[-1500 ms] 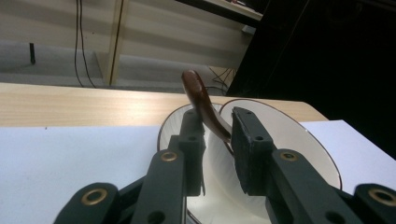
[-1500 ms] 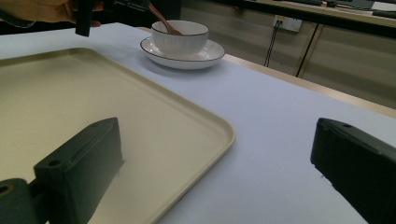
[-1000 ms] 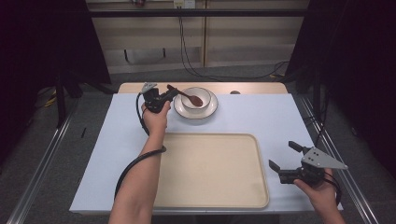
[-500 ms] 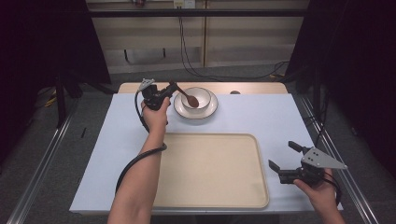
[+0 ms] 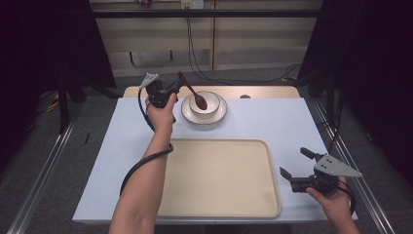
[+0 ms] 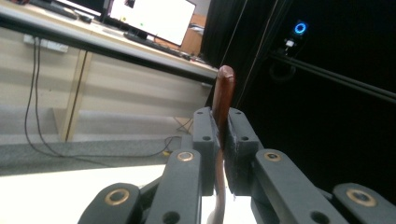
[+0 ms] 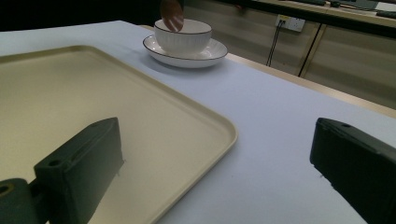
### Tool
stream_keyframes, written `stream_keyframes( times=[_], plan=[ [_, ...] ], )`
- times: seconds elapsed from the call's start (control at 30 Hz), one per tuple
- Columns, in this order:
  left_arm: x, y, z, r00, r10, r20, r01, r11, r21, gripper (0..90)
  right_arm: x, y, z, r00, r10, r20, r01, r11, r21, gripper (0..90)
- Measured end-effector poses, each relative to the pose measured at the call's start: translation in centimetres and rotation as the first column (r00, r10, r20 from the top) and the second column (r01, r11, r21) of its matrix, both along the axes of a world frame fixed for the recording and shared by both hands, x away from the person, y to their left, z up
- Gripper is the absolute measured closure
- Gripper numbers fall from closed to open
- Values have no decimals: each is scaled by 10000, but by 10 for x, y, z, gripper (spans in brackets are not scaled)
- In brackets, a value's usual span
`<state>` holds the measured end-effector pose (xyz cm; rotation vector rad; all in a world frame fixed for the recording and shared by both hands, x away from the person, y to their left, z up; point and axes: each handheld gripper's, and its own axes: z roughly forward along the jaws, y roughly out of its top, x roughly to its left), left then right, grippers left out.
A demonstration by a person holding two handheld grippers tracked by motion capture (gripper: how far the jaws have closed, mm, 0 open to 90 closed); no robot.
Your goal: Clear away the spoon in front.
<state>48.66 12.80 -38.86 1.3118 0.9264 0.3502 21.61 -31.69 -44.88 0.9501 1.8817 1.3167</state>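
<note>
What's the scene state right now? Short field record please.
left hand-held gripper: shut on the spoon handle, raised beside the bowl
spoon: brown, tilted, scoop end over the bowl
bowl: white, sits on the saucer
saucer: white, at the far side of the table
tray: beige, nothing on it, near edge of the table
right hand-held gripper: open, holds nothing, right of the tray
table: pale cover
</note>
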Motion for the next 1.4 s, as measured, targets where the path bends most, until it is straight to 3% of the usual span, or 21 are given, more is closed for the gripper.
stream_keyframes(
  times=[0.2, 0.37, 0.47, 0.53, 0.73, 0.8, 0.83, 0.9, 0.93, 0.97, 1.0, 1.23, 1.27, 1.37, 1.4],
  plan=[
    [-4, 1, 17, 9997, -116, 232, 115, 9999, 23, 843, 0, 0, 0, 10000, -20, 6, 20, 10000, -3, 19],
    [-8, 4, 22, 9994, -285, 187, 285, 9996, 8, 843, -1, 0, 0, 10000, 9, -44, -8, 10000, 52, 19],
    [-13, 2, 27, 9996, -267, 61, 268, 9992, -308, 843, -1, 0, 0, 10000, 28, -59, -27, 10000, 79, 19],
    [-17, 9, 29, 9977, -676, 80, 675, 9976, 120, 843, 0, 0, 0, 10000, -9, 4, 9, 10000, 29, 18],
    [-25, 16, 36, 9949, -1009, 30, 1007, 9944, 320, 843, 0, 0, 0, 10000, 10, -28, -9, 10000, 93, 17],
    [-28, 16, 37, 9934, -1148, -28, 1148, 9932, 177, 843, 0, 0, 0, 10000, -59, -12, 60, 10000, 51, 17],
    [-30, 18, 38, 9923, -1237, -95, 1240, 9911, 482, 843, 0, 1, 0, 10000, -26, -56, 26, 10000, 62, 18],
    [-33, 20, 38, 9892, -1456, -155, 1463, 9877, 555, 843, 0, 1, 0, 10000, -3, -3, 3, 10000, 15, 18],
    [-36, 18, 38, 9904, -1353, -299, 1358, 9906, 163, 843, 0, 1, 0, 10000, 2, -4, -2, 10000, 18, 17],
    [-36, 18, 38, 9904, -1353, -299, 1358, 9906, 163, 843, 0, 1, 0, 10000, 2, -4, -2, 10000, 18, 17],
    [-39, 23, 37, 9877, -1555, -179, 1565, 9838, 879, 843, 0, 1, 0, 10000, 12, -14, -12, 10000, 31, 18],
    [-50, 28, 33, 9803, -1953, -307, 1975, 9752, 1002, 843, 0, 2, -1, 10000, 50, -60, -50, 10000, 30, 18],
    [-54, 29, 32, 9769, -2107, -358, 2134, 9709, 1090, 843, 0, 1, -1, 10000, 37, -59, -37, 10000, 28, 18],
    [-58, 30, 31, 9740, -2219, -450, 2257, 9676, 1134, 843, 0, 1, -1, 10000, 16, -52, -16, 10000, 3, 17],
    [-62, 29, 31, 9690, -2414, -520, 2461, 9610, 1264, 843, 0, 2, -1, 10000, 28, -64, -28, 10000, -4, 17]
  ],
)
